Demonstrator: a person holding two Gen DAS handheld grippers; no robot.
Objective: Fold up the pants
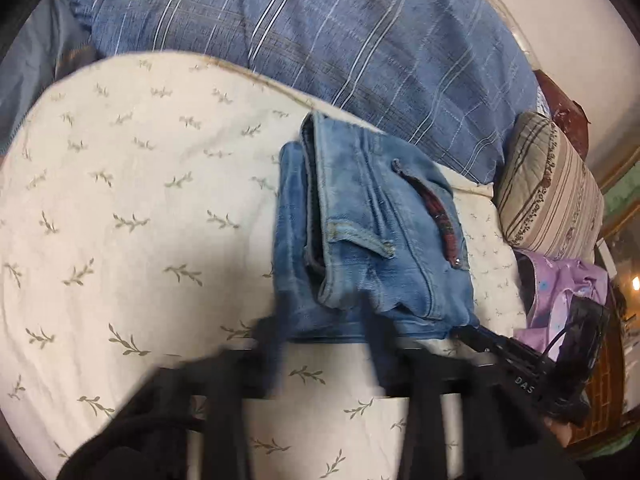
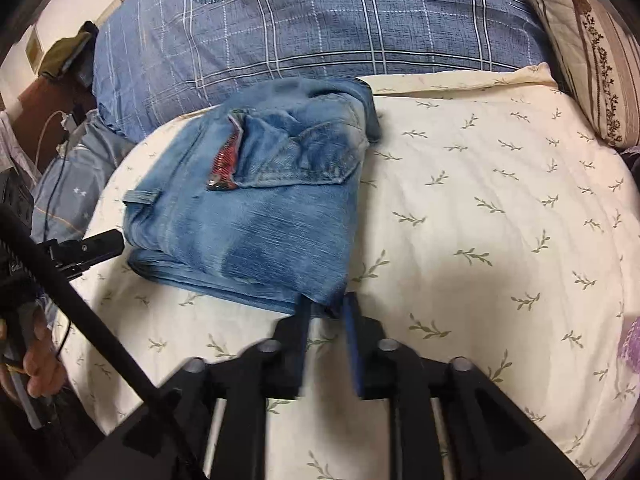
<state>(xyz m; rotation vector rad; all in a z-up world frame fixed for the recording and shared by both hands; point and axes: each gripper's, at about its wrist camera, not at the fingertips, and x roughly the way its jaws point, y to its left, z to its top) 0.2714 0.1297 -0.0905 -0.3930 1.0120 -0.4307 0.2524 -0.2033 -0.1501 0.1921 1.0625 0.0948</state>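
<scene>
Left wrist view: folded blue jeans [image 1: 372, 236] lie in a compact bundle on a cream bedsheet [image 1: 132, 200] printed with small leaf sprigs. A pocket with a red-patterned lining faces up. The left gripper [image 1: 324, 308] is motion-blurred at the near edge of the bundle; its fingers stand apart, one on each side of the denim edge, and whether they touch the fabric cannot be told through the blur. The right gripper [image 1: 480, 334] shows at the bundle's near right corner.

Right wrist view: the jeans [image 2: 256, 216] sit toward the head of the bed, touching a blue plaid pillow [image 2: 340, 32] behind them. The right gripper [image 2: 326, 304] has its blue-padded fingers narrowly parted at the near corner of the denim; the corner reaches into the gap, but a firm pinch is not visible. A striped floral pillow [image 2: 592, 48] lies at the upper right. A hand [image 2: 38, 360] holds the left gripper's handle at the left edge.
</scene>
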